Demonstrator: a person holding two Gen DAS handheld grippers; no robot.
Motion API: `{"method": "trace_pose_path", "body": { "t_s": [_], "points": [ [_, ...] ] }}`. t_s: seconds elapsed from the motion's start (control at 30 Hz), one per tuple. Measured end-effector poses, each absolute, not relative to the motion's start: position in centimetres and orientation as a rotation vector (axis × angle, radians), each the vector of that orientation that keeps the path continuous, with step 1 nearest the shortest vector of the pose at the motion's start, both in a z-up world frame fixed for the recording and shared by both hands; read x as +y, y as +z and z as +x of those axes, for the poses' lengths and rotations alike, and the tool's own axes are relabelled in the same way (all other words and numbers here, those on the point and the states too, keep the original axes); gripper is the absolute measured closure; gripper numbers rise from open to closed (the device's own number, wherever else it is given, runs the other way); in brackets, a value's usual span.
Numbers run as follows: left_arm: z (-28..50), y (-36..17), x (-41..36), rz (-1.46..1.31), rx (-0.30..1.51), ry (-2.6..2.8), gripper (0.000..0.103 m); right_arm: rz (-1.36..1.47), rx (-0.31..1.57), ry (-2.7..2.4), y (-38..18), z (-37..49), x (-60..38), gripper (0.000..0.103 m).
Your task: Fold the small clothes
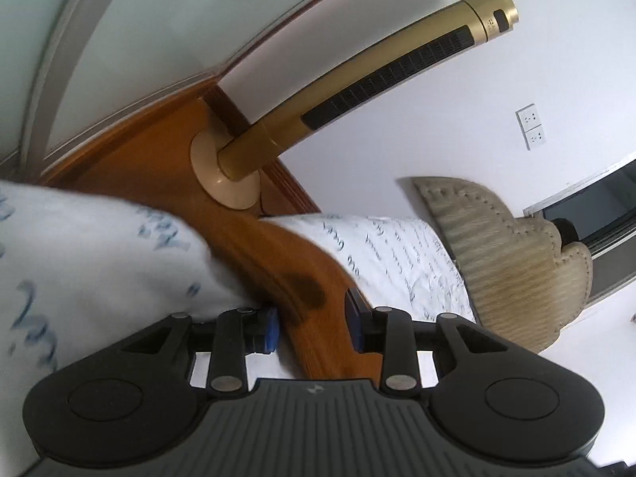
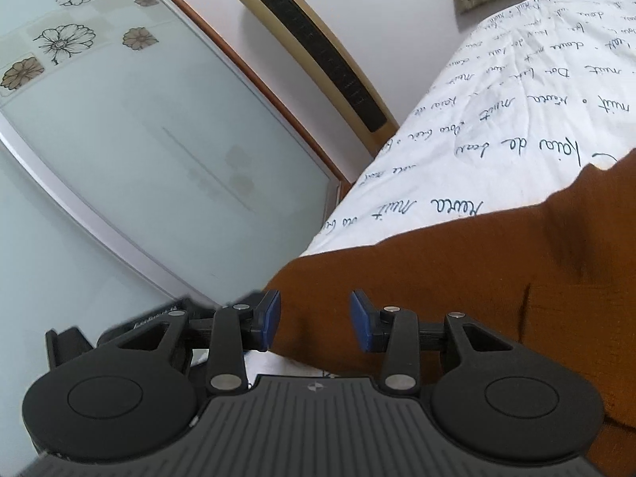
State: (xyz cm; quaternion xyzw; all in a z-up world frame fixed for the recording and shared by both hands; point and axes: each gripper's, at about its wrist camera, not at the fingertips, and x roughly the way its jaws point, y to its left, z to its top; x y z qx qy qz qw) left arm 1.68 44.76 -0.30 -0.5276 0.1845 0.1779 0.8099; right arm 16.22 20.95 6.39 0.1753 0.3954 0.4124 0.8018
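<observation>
Both grippers are seen from behind their own black linkages. Left gripper (image 1: 312, 328): jaws parted to a moderate gap, blue pads (image 1: 269, 330) clear of everything, nothing gripped; wooden floor (image 1: 278, 262) is seen through the gap. Right gripper (image 2: 314, 320): jaws likewise parted, pads not pressing, with the rust-orange garment (image 2: 457, 278) lying beyond and below the gap, unheld. That garment is spread on the white bed sheet printed with dark handwriting (image 2: 497, 119); its far edge runs as a slanted, slightly uneven line across the sheet, and one short dark crease is noted in the cloth right of the gripper. Fabric looks plain and matte; its type cannot be told. In the left view the garment cannot be made out with certainty; blurred white printed sheet (image 1: 99, 258) fills the left side and a second stretch of it lies further right. Bed edge is bounded by open floor, then a gold tower fan (image 1: 357, 91) on a round beige base against the white wall. A frosted glass door with flower motifs (image 2: 119, 119) stands beyond the bed's side. A beige tufted headboard (image 1: 512, 254) closes the far end, with wall sockets (image 1: 530, 126) above it.
</observation>
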Motion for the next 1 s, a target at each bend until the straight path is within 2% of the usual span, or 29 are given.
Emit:
{"method": "trace_pose_path", "body": {
  "t_s": [0.1,0.17,0.23,0.4,0.57,0.8,1.0],
  "points": [
    [2.4,-0.4,44.2,-1.09,0.388,0.375,0.079,0.323,0.807,0.877,7.4,16.3,21.7,0.061],
    [2.9,-0.4,43.3,-1.039,0.401,0.38,0.092,0.255,0.775,0.884,9.0,16.7,23.0,0.061],
    [3.2,-0.6,42.8,-1.045,0.394,0.364,0.097,0.167,0.753,0.914,10.7,17.2,24.9,0.061],
    [3.6,0.6,41.7,-0.954,0.354,0.42,0.098,0.103,0.705,0.936,13.9,17.6,27.4,0.055],
    [4.6,2.0,39.9,-0.819,0.348,0.448,0.099,0.128,0.698,0.924,13.4,17.2,25.3,0.041],
    [6.3,5.3,35.3,-0.531,0.321,0.436,0.099,0.214,0.731,0.858,11.8,18.3,20.1,0.041],
    [8.4,7.2,27.3,-0.214,0.318,0.33,0.099,0.148,0.695,0.862,14.1,20.0,16.1,0.041]
  ]
}}
